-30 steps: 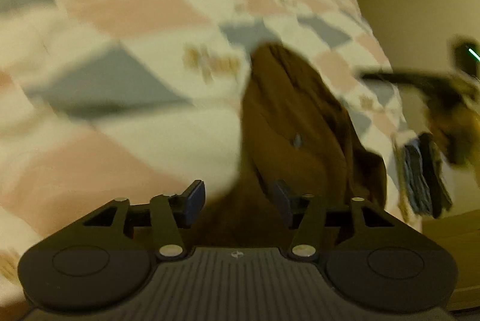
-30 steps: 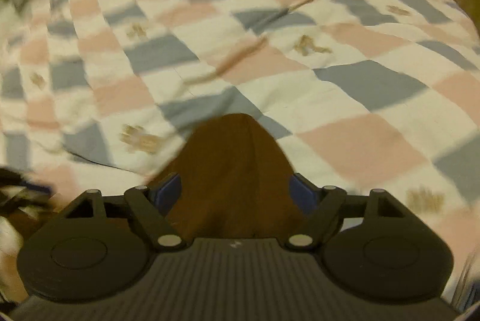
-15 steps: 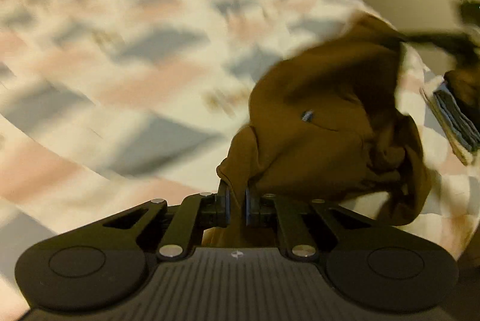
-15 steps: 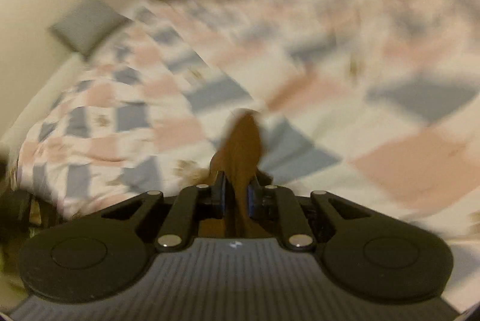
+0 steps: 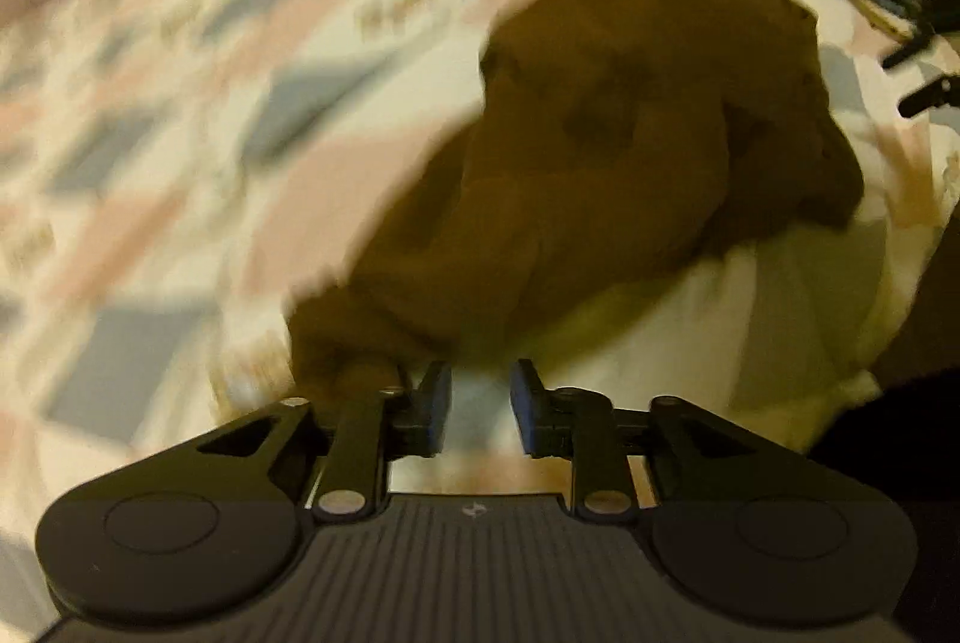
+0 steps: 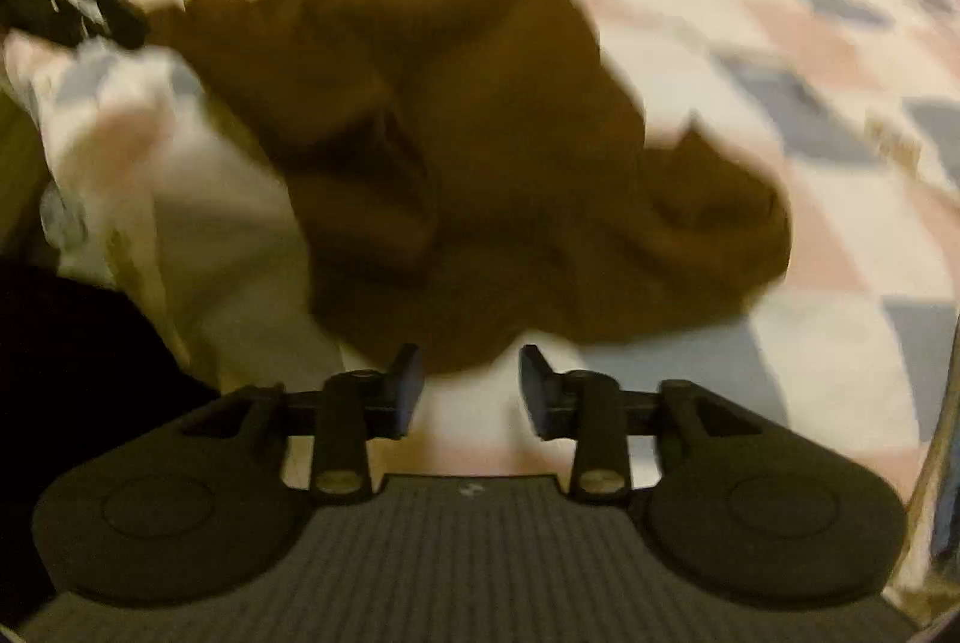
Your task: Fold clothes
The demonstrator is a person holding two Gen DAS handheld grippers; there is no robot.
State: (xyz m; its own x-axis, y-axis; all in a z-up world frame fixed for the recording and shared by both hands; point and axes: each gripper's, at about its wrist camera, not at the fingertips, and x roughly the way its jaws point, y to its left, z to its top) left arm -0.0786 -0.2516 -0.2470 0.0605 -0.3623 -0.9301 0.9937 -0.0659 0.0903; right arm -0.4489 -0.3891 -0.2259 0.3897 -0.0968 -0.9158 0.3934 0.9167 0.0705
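On the checked bedspread near its edge, brown garment lies crumpled, bunched folds, no flat edges showing; frames blurred. Left gripper and right gripper both parted, holding nothing, cloth just beyond the tips. Risk: grabbing a random fold layers several plies together, so the fold goes crooked, or cloth slides off the bed edge.

Left gripper: jaws apart, nothing between. Right gripper: jaws apart, nothing between.
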